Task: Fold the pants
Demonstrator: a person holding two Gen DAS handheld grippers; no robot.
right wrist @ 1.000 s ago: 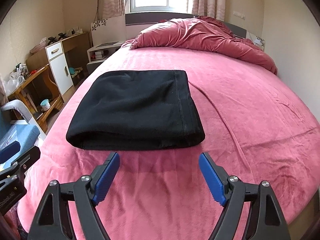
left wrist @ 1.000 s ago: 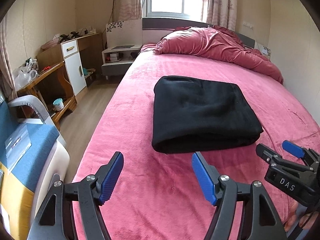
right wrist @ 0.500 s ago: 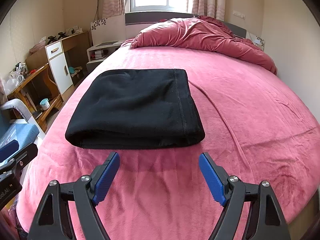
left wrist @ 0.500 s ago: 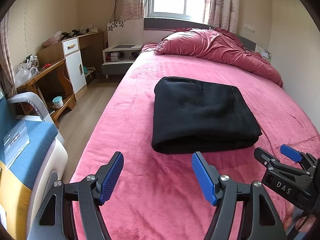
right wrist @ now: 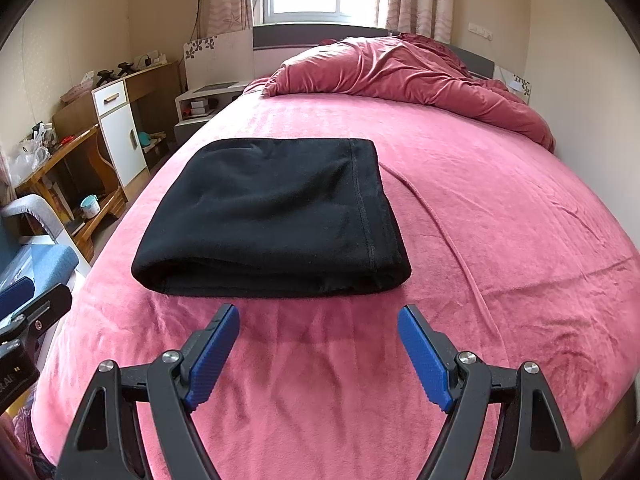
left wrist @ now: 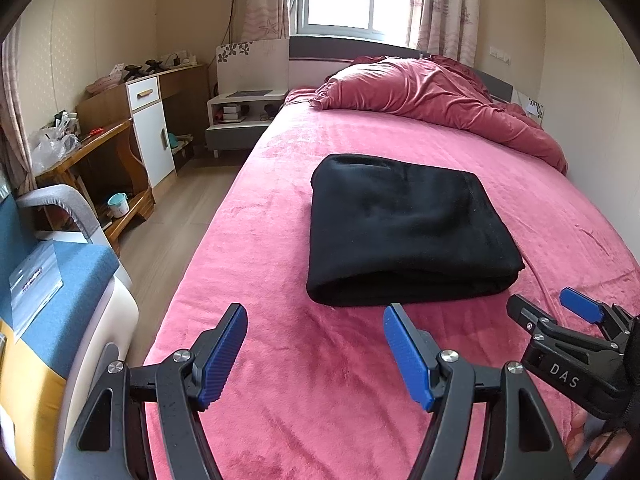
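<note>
The black pants lie folded in a flat rectangular stack on the pink bed cover; they also show in the right wrist view. My left gripper is open and empty, a short way in front of the stack's near edge, above the cover. My right gripper is open and empty, also just short of the near edge. The right gripper shows at the lower right of the left wrist view. Part of the left gripper shows at the left edge of the right wrist view.
A crumpled red duvet lies at the head of the bed. A nightstand, a wooden desk with a white cabinet and a blue-cushioned chair stand along the left. The bed's left edge drops to wooden floor.
Both grippers have drawn back slightly from the folded pants and stay open. The pants have not moved.
</note>
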